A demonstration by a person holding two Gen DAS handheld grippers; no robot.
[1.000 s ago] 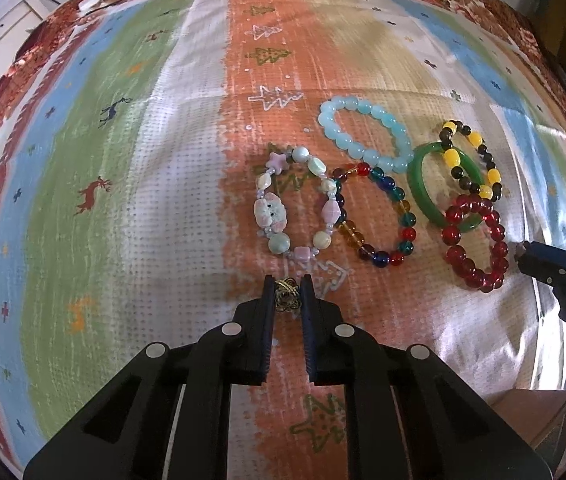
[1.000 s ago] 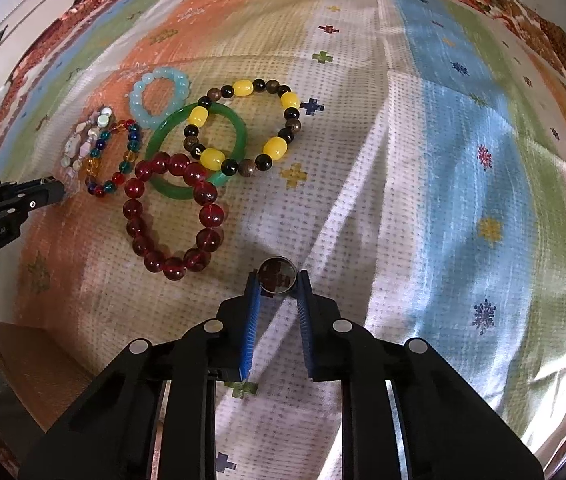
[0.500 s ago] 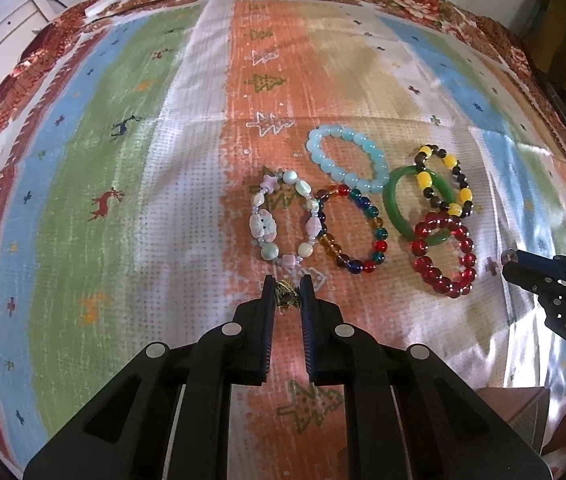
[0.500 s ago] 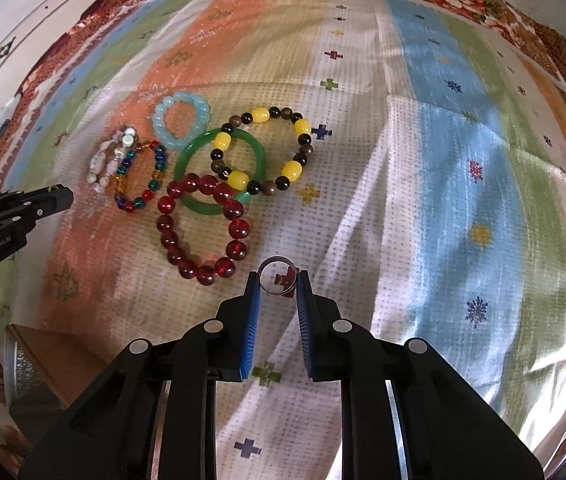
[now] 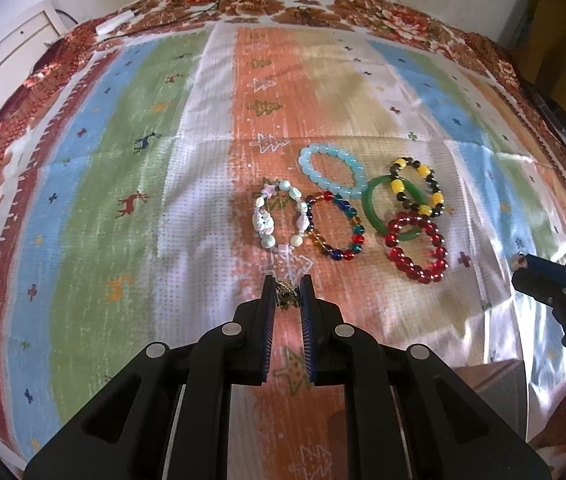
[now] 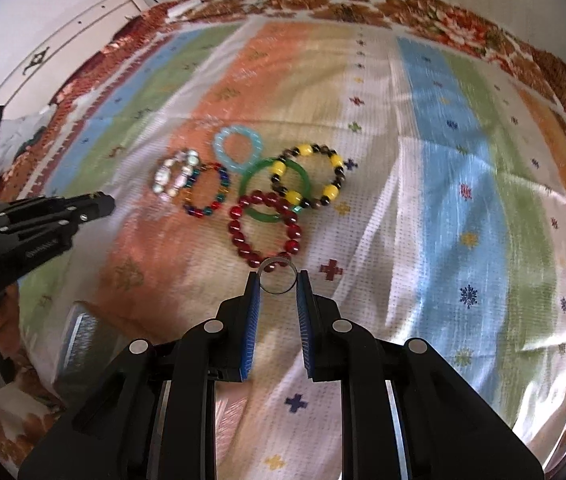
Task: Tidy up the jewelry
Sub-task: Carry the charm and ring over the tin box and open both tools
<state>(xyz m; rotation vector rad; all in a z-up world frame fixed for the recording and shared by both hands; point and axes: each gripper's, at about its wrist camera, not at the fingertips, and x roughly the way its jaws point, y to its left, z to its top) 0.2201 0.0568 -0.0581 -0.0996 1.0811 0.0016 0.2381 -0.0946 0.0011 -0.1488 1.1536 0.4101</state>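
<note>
My left gripper (image 5: 287,296) is shut on a small gold ornament (image 5: 286,297), held above the striped cloth. My right gripper (image 6: 278,280) is shut on a thin silver ring (image 6: 277,276), held above the cloth. Several bracelets lie together on the cloth: a pastel stone one (image 5: 281,216), a multicoloured glass one (image 5: 337,226), a light blue one (image 5: 333,170), a green bangle (image 5: 375,208), a yellow-and-black one (image 5: 417,188) and a dark red one (image 5: 417,250). The red bracelet (image 6: 265,226) lies just beyond the silver ring in the right wrist view.
The striped patterned cloth (image 5: 123,160) covers a bed or table with a floral border (image 5: 323,4). A brown box edge (image 5: 495,380) shows at the lower right in the left wrist view. White furniture (image 6: 63,40) stands at the far left.
Both grippers have risen and pulled back from the cloth with their items still held. The bracelets look smaller and farther away.
</note>
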